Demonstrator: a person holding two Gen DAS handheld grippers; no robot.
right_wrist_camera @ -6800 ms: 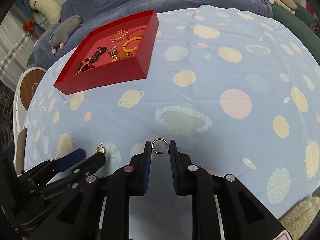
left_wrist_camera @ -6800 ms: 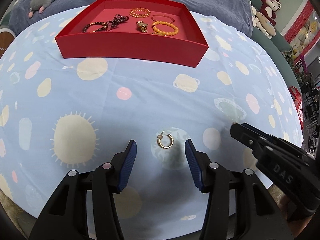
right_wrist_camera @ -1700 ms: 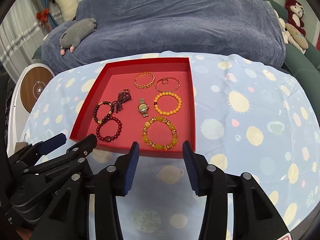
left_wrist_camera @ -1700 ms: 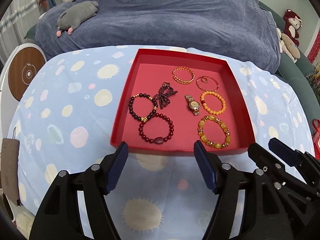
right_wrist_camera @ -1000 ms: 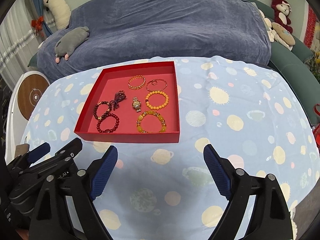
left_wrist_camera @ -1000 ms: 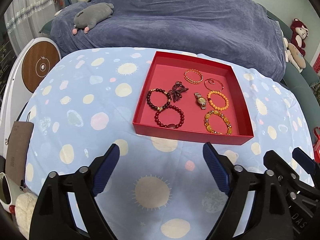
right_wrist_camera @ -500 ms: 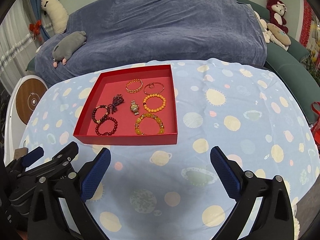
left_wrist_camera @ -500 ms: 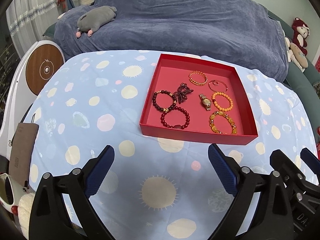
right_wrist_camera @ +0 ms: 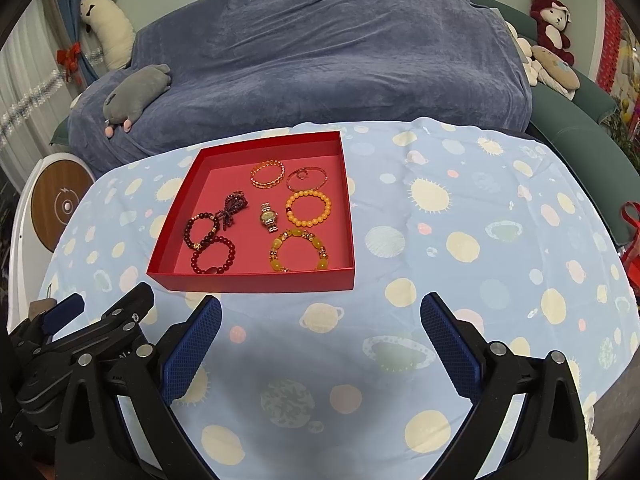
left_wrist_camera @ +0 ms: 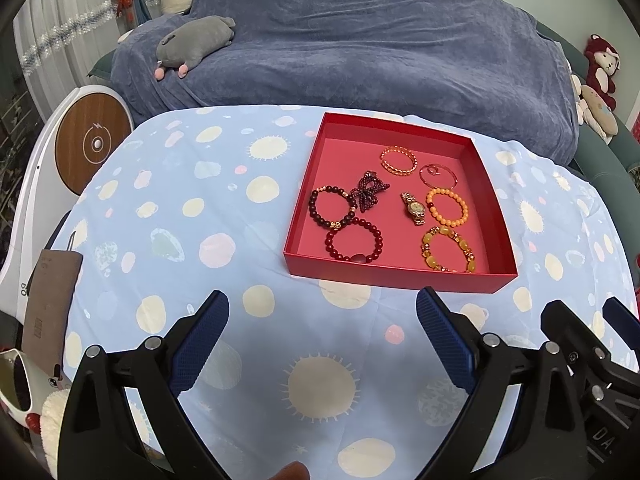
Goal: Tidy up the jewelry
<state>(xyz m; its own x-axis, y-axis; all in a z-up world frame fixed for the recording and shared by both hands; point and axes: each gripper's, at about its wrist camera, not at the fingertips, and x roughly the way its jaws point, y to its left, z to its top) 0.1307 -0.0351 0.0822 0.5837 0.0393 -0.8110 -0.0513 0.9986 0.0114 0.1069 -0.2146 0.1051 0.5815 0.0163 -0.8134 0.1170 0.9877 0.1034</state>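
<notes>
A red tray [left_wrist_camera: 400,272] [right_wrist_camera: 252,280] sits on the blue planet-print cloth and holds several bracelets and a gold watch [left_wrist_camera: 413,209] [right_wrist_camera: 268,217]. An amber bead bracelet [left_wrist_camera: 448,250] [right_wrist_camera: 298,255] lies at its near right, dark red bead bracelets [left_wrist_camera: 354,243] [right_wrist_camera: 213,255] at its near left. My left gripper [left_wrist_camera: 322,344] is wide open and empty, well short of the tray. My right gripper [right_wrist_camera: 320,346] is wide open and empty too, beside the left one [right_wrist_camera: 100,328]. No gold hoop earrings show on the cloth.
A sofa under a dark blue cover [left_wrist_camera: 360,48] [right_wrist_camera: 320,60] stands behind the table, with a grey plush toy [left_wrist_camera: 196,40] [right_wrist_camera: 136,92] on it. A white stand with a round wooden top [left_wrist_camera: 94,144] is at the left. A brown card [left_wrist_camera: 48,300] lies at the left edge.
Both grippers have drawn back and up from the tray and opened wider. Earlier, each was at a gold hoop earring on the cloth; now both are empty.
</notes>
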